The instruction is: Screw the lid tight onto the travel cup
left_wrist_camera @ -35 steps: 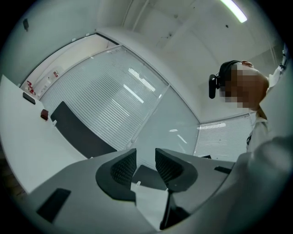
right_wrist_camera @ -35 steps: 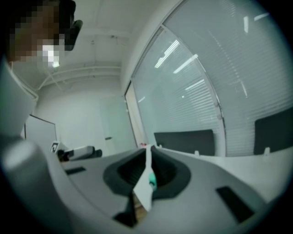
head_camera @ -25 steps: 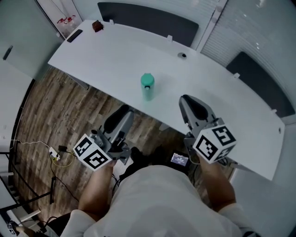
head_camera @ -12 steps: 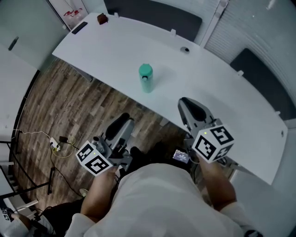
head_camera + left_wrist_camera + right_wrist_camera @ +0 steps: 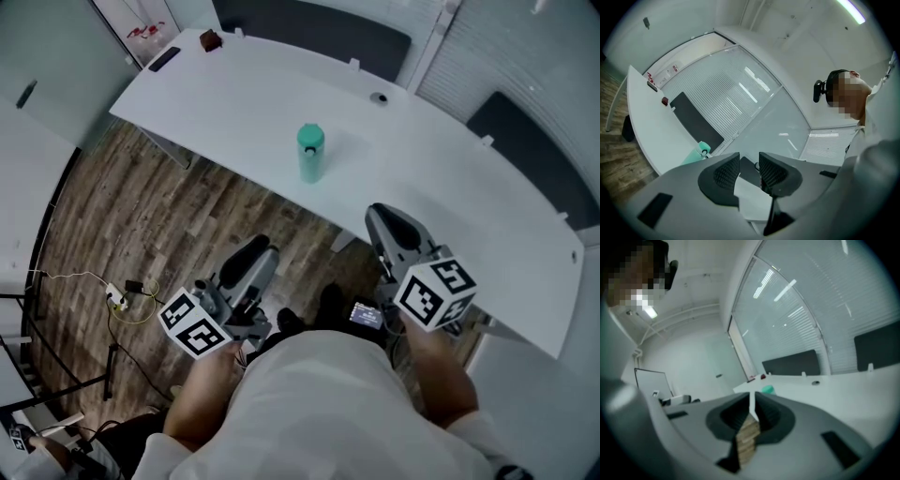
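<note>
The person is wearing a white shirt (image 5: 319,412) whose sleeves are ending above the forearms, and a black headset (image 5: 824,85) is sitting on the head. The left gripper (image 5: 246,261) is showing a smooth light-grey shell that is narrowing into two rounded black jaws. Their inner pads (image 5: 725,172) are carrying a fine dotted texture. A white marker cube (image 5: 195,324) with black square patterns is riding at its rear. The right gripper (image 5: 395,225) is wearing the same grey shell and black jaws, and its own marker cube (image 5: 434,293) is displaying bold black squares on white faces. Dark rectangular recesses are marking both shells.
</note>
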`<action>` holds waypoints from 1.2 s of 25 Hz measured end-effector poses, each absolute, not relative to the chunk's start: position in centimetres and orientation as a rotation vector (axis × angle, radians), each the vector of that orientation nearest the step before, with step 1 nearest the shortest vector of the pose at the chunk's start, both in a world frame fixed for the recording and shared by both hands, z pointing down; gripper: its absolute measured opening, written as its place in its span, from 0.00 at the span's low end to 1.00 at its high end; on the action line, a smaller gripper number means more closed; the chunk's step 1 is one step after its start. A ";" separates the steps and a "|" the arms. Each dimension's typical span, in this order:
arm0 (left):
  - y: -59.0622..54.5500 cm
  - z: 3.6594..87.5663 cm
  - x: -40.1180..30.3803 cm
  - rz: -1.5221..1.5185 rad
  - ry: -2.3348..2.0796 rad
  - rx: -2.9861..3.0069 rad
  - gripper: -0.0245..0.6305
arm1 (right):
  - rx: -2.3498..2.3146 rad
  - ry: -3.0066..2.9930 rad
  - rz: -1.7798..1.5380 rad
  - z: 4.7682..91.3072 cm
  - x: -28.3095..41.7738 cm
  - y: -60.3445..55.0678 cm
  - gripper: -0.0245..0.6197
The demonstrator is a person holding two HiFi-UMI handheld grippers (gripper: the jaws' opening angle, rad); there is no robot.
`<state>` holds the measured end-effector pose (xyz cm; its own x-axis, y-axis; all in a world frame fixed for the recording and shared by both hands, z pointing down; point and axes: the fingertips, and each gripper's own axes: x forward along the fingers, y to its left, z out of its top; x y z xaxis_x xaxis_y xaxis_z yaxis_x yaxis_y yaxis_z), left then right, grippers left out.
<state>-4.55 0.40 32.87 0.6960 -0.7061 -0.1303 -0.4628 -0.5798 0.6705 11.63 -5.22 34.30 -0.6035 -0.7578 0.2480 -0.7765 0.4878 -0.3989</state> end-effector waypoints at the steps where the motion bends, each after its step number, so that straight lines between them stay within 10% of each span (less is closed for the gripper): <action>1: 0.6 33.0 -5.0 -0.518 -0.887 2.286 0.26 | 1.385 -2.674 0.760 34.4 11.2 -4.9 0.11; 30: 6.0 33.6 -8.8 -0.499 -0.731 2.286 0.26 | 1.497 -2.574 0.867 35.7 7.7 2.2 0.11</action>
<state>-8.80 5.96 33.65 0.7691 -0.6222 -0.1461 -0.3632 -0.6136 0.7011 7.65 2.20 35.67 -0.5334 -0.7897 0.3032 -0.8123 0.3781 -0.4442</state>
